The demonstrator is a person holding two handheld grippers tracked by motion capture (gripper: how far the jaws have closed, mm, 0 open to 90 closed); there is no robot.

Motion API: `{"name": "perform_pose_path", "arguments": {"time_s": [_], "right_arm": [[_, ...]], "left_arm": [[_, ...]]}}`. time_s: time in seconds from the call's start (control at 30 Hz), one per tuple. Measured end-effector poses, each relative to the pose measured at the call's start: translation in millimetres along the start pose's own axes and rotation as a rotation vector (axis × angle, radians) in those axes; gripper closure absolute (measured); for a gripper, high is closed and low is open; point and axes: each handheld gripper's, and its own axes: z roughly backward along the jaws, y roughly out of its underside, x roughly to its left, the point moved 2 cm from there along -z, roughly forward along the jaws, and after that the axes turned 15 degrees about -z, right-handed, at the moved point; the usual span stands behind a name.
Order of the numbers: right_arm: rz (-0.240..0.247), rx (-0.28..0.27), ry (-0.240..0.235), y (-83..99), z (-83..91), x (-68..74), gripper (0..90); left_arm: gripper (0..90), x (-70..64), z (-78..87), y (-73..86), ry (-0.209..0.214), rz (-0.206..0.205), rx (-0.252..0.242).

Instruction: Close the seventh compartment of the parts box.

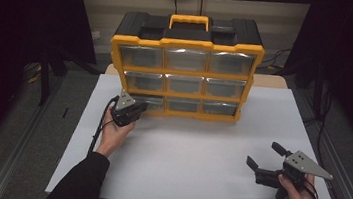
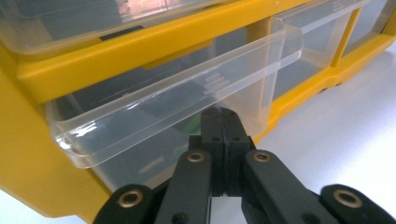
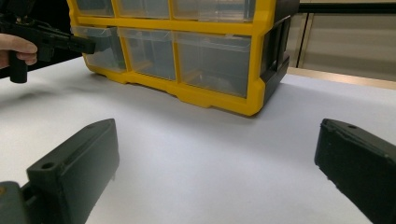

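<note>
My left tool has its jaws pressed together under the lip of the bottom-left clear drawer of the yellow organizer cabinet, which stands at the far middle of the white surface. My right tool rests near the surface's right edge, jaws wide apart.

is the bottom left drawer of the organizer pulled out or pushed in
Pulled out slightly. In the left gripper view the clear bottom-left drawer juts forward of the yellow frame, with the left gripper shut beneath its lip.
</note>
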Motion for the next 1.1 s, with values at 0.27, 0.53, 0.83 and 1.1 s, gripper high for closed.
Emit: {"name": "perform_pose_path", "arguments": {"time_s": [0.27,0.53,0.83,1.1], "right_arm": [[-0.001,-0.001,-0.005,-0.3,1.1,0.0,0.0],[-0.004,-0.005,-0.002,-0.1,0.5,-0.2,0.0],[-0.001,0.002,-0.002,0.3,-0.1,-1.0,0.0],[-0.002,0.002,-0.001,0.5,-0.9,-2.4,0.0]], "left_arm": [[90.0,1.1,-2.6,-2.8,-0.003,-0.006,-0.002],[90.0,4.2,-6.1,-3.3,-0.01,0.004,-0.009],[90.0,5.7,-13.7,-4.2,-0.029,0.022,-0.008],[90.0,7.6,-14.5,-5.1,-0.019,0.011,-0.003]]}}
